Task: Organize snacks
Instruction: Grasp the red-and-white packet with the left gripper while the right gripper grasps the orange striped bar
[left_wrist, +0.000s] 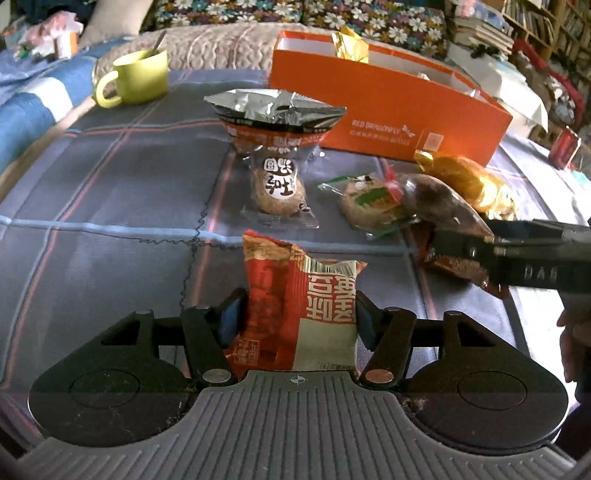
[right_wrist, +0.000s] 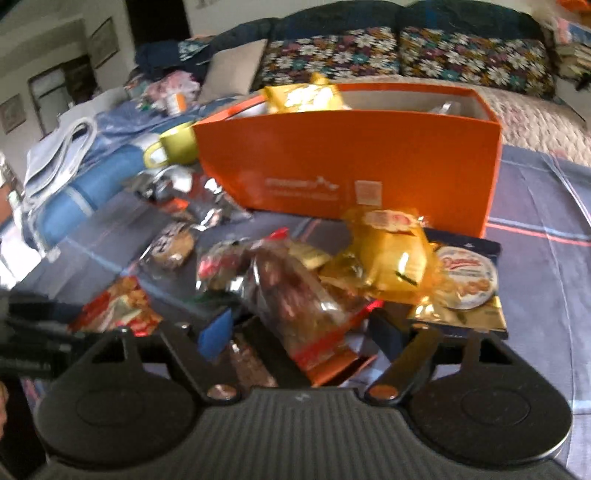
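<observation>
My left gripper (left_wrist: 295, 321) is shut on a red and white snack packet (left_wrist: 301, 306) and holds it upright over the table. My right gripper (right_wrist: 299, 325) is shut on a clear bag of brown snacks (right_wrist: 291, 295); it also shows in the left wrist view (left_wrist: 443, 206), coming in from the right. An open orange box (left_wrist: 388, 110) stands at the back with a gold packet (left_wrist: 349, 46) in it; it fills the middle of the right wrist view (right_wrist: 347, 162). Loose snacks lie in front of it: a round cake packet (left_wrist: 277, 188), a silver bag (left_wrist: 275, 110), a green-labelled packet (left_wrist: 369, 203), gold packets (left_wrist: 465, 177).
A green mug (left_wrist: 136, 77) with a spoon stands at the back left. The table has a dark plaid cloth (left_wrist: 110, 206). A blue cookie packet (right_wrist: 469, 280) lies right of the gold packets (right_wrist: 388, 254). A sofa with floral cushions (right_wrist: 406, 55) is behind the box.
</observation>
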